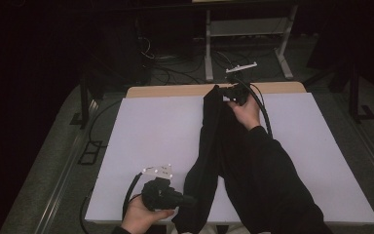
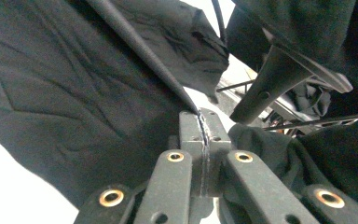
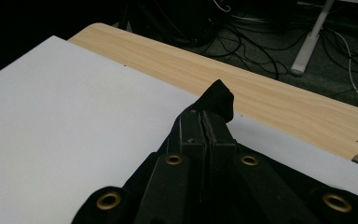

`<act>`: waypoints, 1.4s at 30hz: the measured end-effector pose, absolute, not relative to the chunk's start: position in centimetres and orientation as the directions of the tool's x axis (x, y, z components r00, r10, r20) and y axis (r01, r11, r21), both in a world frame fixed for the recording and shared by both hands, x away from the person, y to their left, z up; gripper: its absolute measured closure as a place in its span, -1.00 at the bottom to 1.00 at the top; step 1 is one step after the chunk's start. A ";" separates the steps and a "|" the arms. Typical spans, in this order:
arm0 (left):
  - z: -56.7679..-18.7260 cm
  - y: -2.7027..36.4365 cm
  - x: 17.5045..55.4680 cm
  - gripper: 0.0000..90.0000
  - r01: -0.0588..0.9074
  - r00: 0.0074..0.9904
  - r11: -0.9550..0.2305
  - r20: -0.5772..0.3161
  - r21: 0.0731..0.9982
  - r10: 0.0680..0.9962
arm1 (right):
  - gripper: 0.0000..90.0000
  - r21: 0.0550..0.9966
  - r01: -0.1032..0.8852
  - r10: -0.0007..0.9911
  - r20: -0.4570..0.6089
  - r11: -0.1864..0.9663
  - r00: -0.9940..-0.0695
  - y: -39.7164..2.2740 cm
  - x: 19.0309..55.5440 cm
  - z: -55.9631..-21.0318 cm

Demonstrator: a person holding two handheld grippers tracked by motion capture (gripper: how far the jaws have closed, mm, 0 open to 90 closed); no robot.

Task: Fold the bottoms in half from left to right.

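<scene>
The black garment [image 1: 214, 146] lies lengthwise along the white counter [image 1: 146, 136]; left gripper [image 1: 187, 200] clenches its near hem, right gripper [image 1: 231, 93] its far corner; uneven pulling could slip the thin fabric free.

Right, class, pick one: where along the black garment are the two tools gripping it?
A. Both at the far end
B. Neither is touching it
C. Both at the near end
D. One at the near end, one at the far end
D: the left tool is shut on the black garment at the table's near edge, and the right tool is shut on its far end.
</scene>
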State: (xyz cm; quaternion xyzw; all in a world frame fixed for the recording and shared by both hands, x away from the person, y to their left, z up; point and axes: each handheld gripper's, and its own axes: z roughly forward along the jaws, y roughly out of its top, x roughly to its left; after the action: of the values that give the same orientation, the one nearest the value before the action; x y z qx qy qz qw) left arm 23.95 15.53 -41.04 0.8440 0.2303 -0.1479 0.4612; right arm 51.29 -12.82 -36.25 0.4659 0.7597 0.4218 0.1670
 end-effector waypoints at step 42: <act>-40.4 0.6 23.7 0.97 0.509 0.856 -0.512 -0.468 0.692 0.219 | 0.93 0.731 0.614 0.819 0.134 0.298 -0.557 -20.0 52.7 -38.4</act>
State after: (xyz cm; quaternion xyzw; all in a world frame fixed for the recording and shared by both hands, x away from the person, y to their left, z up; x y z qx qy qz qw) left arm 23.71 0.56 -40.44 0.8541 0.2132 -0.1630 0.4455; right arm 52.73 -19.98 -38.39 0.4511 0.7944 0.3841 0.1336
